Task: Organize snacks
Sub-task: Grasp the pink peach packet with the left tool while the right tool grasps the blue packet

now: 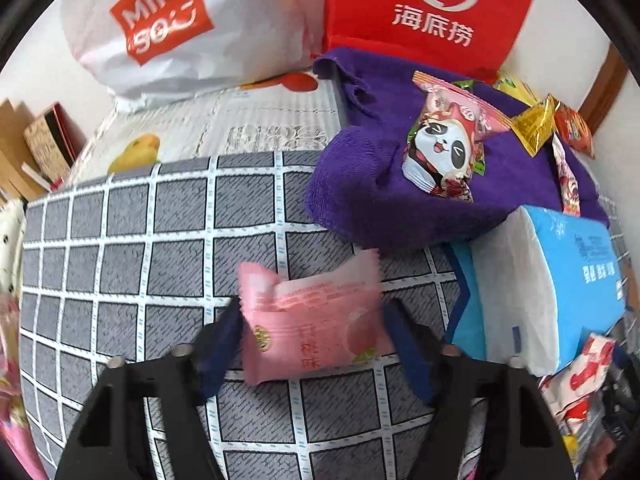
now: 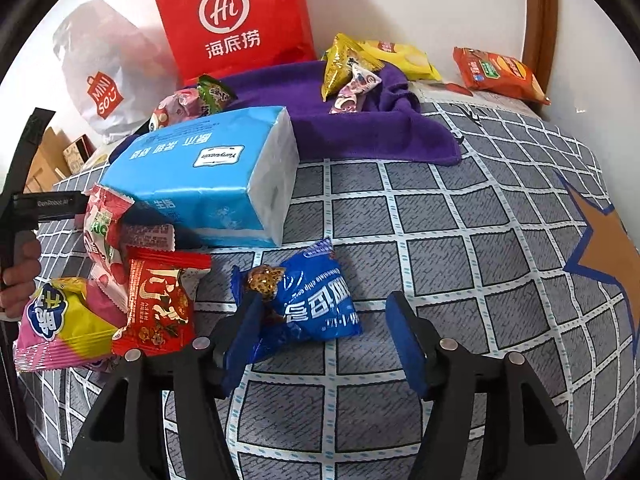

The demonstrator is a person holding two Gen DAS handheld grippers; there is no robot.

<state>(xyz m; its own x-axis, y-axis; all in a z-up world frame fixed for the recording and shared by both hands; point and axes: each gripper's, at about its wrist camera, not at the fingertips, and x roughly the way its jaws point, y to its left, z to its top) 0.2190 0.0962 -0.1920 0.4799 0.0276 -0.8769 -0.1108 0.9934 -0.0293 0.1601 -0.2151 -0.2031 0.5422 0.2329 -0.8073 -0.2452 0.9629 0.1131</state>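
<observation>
Between the left gripper's (image 1: pixel 312 336) blue pads, over the checked cloth (image 1: pixel 120 240): a pink packet (image 1: pixel 312 320), blurred, jaws about half open and bracketing its sides; contact with either pad impossible to judge, so no saying whether gripped or merely straddled. Probably light, soft and crinkly, with slippery film; best taken across the puffed middle, not by the flat crimped ends, which would slide or fold. Behind, a purple towel (image 1: pixel 380 168) carrying a panda packet (image 1: pixel 444 144) and a gold packet (image 1: pixel 534 124); to the right, a blue tissue pack (image 1: pixel 560 280). More wrappers at the lower right edge, cut off and unreadable. On to the right wrist view: right gripper (image 2: pixel 324 332) well open, nothing held; a blue cookie packet (image 2: pixel 308 300) lying on the cloth, its left end against or just behind the left pad, the right pad well apart from it. Likely light and crushable, with brittle contents, so a gentle squeeze across the bulge. Beside it to the left, a heap of red and pink packets (image 2: pixel 160 300), overlapping so that the count stays unclear. Part of a hand (image 2: pixel 18 280) on the other gripper's handle at the far left, mostly out of frame.
</observation>
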